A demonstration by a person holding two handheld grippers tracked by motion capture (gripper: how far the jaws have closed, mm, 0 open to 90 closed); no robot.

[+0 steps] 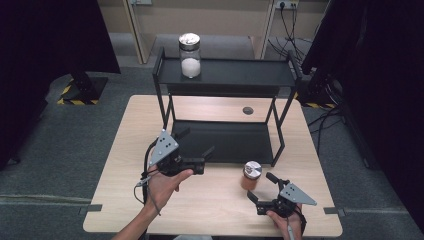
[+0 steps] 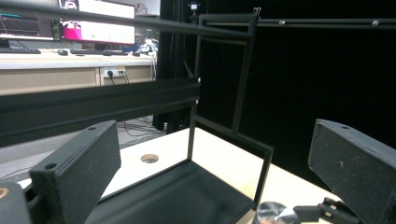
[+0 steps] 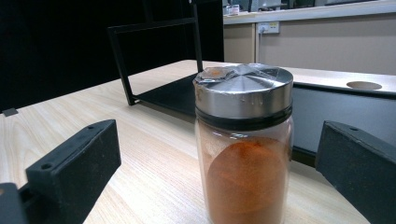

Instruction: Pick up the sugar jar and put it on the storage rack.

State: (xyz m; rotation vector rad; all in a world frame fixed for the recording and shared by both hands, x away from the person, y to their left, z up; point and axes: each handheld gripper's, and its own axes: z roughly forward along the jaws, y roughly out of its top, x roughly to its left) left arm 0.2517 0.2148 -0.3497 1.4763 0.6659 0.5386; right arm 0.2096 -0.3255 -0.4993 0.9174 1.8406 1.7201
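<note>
- Glass spice jar of orange-red powder with a silver metal lid (image 1: 251, 175) stands upright on the light wood-grain table (image 1: 210, 200), just off the front right corner of the black two-tier metal shelf rack (image 1: 225, 75).
- Right gripper (image 1: 262, 187) sits just beside the jar, toward the person; jaws wide open, holding nothing. In the right gripper view the jar (image 3: 245, 144) stands between the two black jaws and ahead of them, clear of both.
- Left gripper (image 1: 197, 142) is held at the rack's lower tier, front left; jaws also spread wide, empty. In the left gripper view it looks across the rack's lower tray (image 2: 177, 196), with the jar lid (image 2: 271, 212) at the bottom edge, well off to the side.
- Second glass jar with white powder and a silver lid (image 1: 190, 55) stands upright on the rack's top shelf, left end.
- Table has a round cable hole (image 1: 248, 110) behind the rack.
- Room: grey floor, black curtains (image 1: 45, 35) on both sides, yellow-black hazard tape (image 1: 70, 95) at a stand base, wall sockets and cables at the back.
</note>
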